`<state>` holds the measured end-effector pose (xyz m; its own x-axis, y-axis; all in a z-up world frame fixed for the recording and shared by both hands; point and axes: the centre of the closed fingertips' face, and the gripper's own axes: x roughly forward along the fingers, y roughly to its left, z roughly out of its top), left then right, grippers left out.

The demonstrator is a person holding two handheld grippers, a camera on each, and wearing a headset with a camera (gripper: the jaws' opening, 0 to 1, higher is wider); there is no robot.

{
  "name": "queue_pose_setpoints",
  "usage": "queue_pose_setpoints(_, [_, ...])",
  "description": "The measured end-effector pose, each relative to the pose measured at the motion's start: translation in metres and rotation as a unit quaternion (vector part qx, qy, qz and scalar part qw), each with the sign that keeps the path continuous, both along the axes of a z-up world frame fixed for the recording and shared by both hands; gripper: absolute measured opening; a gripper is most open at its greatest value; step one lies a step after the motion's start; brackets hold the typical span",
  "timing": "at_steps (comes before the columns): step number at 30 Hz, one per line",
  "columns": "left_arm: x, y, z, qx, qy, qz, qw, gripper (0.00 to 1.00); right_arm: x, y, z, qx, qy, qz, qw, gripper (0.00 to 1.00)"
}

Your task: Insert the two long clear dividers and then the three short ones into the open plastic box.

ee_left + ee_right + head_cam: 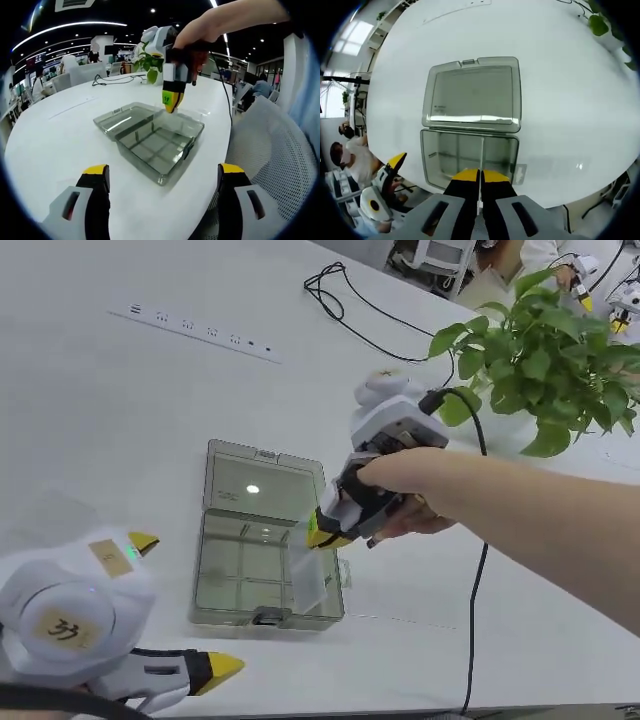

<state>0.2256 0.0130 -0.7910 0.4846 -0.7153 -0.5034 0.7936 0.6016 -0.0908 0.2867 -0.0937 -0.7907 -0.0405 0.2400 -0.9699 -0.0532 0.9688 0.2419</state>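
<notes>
Above the right part of the open box [199,575], the right gripper [322,532] pinches a clear divider [310,578] upright in its fingers, a pane I judge should go down plumb and square to the walls, while the left gripper [183,603] hangs nearby, fingers wide apart.

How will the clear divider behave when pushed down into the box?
Probably light and bendy: the divider looks thin, edge-on in the shut jaws of the right gripper. Likely slippery, being smooth clear plastic. The box, held by nothing, may slide.
</notes>
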Motion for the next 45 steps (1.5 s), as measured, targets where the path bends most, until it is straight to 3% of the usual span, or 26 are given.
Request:
queue_pose_setpoints(14, [-0.001,0.003,-0.003,-0.002,0.003,0.004,1.0,0.89,-0.009,0.006,0.0,-0.007,-0.006,0.004,0.9999,0.02])
queue_pose_setpoints(28, [-0.002,0.005,-0.005,-0.002,0.009,0.008,0.9999,0.88,-0.006,0.005,-0.002,-0.008,-0.006,0.014,0.9998,0.02])
queue_pose_setpoints(32, [-0.002,0.005,-0.005,-0.003,0.01,0.01,0.9999,0.88,0.001,0.002,-0.005,-0.01,-0.006,0.017,0.9998,0.02])
queue_pose_setpoints(45, [-0.003,0.006,-0.009,0.0,0.015,0.012,0.9998,0.87,-0.005,0.007,-0.007,-0.012,-0.007,0.024,0.9996,0.02])
